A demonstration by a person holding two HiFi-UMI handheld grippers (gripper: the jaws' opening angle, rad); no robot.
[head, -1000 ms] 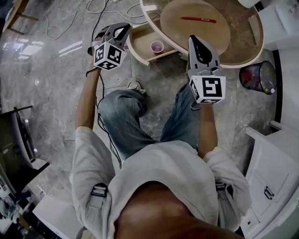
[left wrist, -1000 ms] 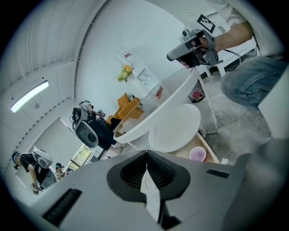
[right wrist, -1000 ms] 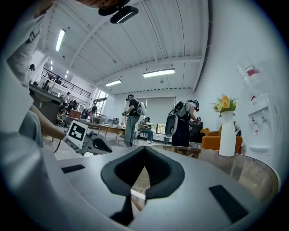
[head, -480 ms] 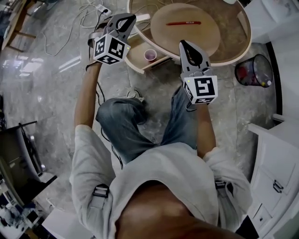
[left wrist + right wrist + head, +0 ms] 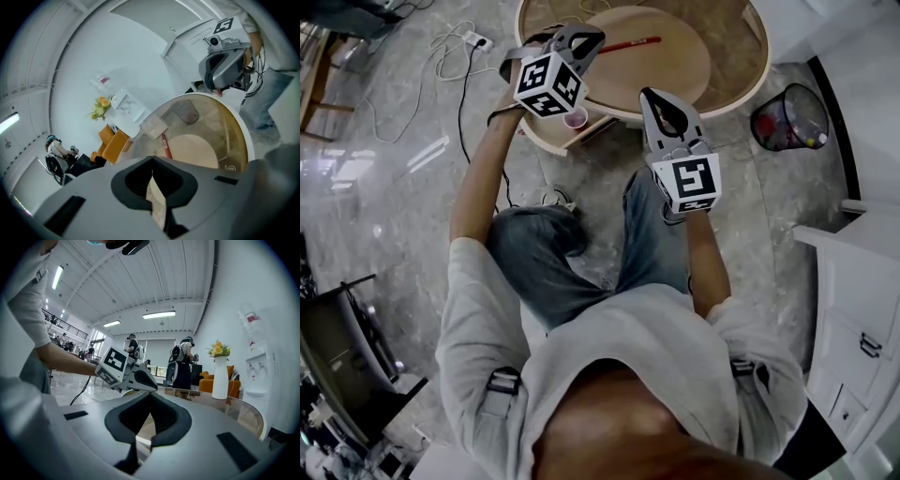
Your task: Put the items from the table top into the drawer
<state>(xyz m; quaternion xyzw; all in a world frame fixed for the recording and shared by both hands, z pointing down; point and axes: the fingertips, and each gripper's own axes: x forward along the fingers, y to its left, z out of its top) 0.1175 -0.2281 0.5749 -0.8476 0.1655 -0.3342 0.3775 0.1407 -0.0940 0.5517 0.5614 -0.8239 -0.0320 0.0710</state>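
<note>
Both grippers clenched and empty at the table edge; red pen (image 5: pixel 630 43) on the table top.

No writing legible: only black-and-white square markers on the gripper cubes; the logo (image 5: pixel 229 167) at the table (image 5: pixel 741 89) rim and the water dispenser (image 5: pixel 255 366) label are too small to read. Left gripper (image 5: pixel 581 39) jaws pressed together, nothing between; it covers part of the open drawer (image 5: pixel 546 131), where a pink cup (image 5: pixel 576 117) shows. Right gripper (image 5: pixel 651 96) likewise closed, bare. Bin (image 5: pixel 787 117) contents indistinct.
</note>
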